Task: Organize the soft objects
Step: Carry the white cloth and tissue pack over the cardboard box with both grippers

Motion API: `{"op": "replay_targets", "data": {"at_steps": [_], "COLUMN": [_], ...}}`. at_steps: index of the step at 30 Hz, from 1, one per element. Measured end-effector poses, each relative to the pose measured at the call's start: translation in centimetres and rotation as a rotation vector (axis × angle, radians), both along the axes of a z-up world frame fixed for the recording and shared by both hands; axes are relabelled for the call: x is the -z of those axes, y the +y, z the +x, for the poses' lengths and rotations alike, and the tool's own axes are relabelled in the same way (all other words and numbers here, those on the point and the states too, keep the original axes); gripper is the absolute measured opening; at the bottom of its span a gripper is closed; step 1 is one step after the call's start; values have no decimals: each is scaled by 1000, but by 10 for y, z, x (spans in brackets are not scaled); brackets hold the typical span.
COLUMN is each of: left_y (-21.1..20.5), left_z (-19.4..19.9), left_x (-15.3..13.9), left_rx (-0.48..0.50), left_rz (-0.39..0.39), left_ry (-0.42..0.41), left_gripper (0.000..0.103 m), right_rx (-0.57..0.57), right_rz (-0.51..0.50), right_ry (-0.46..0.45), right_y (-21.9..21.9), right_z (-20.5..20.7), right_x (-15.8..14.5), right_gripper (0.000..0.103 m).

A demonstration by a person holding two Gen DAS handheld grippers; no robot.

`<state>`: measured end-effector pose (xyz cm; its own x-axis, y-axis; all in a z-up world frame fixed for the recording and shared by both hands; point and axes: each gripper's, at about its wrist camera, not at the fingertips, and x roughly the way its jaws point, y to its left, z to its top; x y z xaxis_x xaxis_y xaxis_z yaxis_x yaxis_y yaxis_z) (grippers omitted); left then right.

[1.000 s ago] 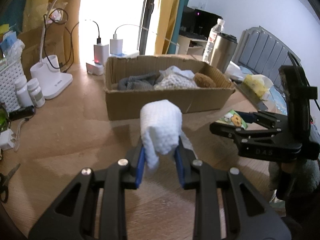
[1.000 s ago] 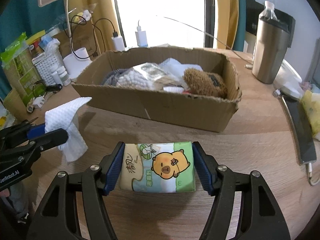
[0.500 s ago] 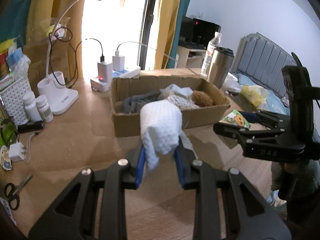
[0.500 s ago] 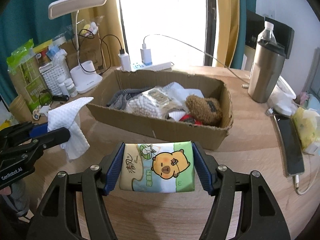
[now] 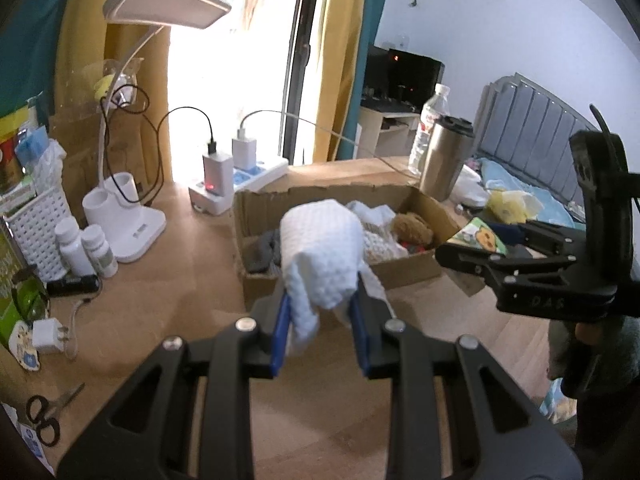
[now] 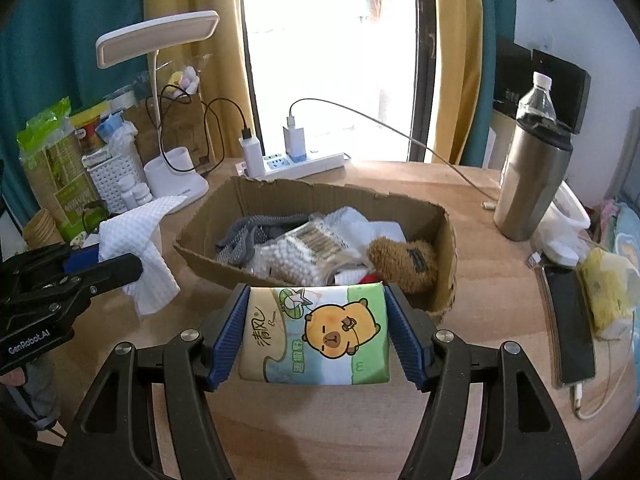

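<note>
My left gripper is shut on a white waffle-textured cloth, which droops over its blue pads above the wooden table. My right gripper is shut on a tissue pack printed with an orange cartoon animal. Both hang above the table, short of an open cardboard box. The box holds a grey cloth, a bag of cotton swabs, white fabric and a brown plush toy. In the right wrist view the left gripper with the cloth is at the left; in the left wrist view the right gripper is at the right.
Left of the box stand a white desk lamp, a perforated basket and pill bottles. A power strip with chargers lies behind it. A steel tumbler, water bottle and phone are at the right. Scissors lie near left.
Both grippers have risen with their loads still held, so the box and table look lower and farther away. The lamp head has come into view. The grips are unchanged.
</note>
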<state>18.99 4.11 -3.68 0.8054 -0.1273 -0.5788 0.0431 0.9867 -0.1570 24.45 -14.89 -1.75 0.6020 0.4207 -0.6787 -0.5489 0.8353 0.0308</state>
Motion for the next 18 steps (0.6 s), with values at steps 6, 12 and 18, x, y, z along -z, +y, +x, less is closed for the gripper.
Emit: {"op": "replay_targets", "data": {"at_steps": [6,12,18], "left_y": [4,10,17], "left_z": [13,28,44], "left_x": [-7,-6,0], "left_rx": [-9,-20,-37], "left_rz": [11,22,26], "left_ry": [-8,3,16], "left_gripper": [28,28,28], "right_rx": [-11,-20,-15], "right_rz": [14,23,25], "right_ry": [-10,2,20], "right_y": [3,8,9], "right_z": [11,25,41], "right_x": [-6,-2,7], "right_gripper": [70,70,70]}}
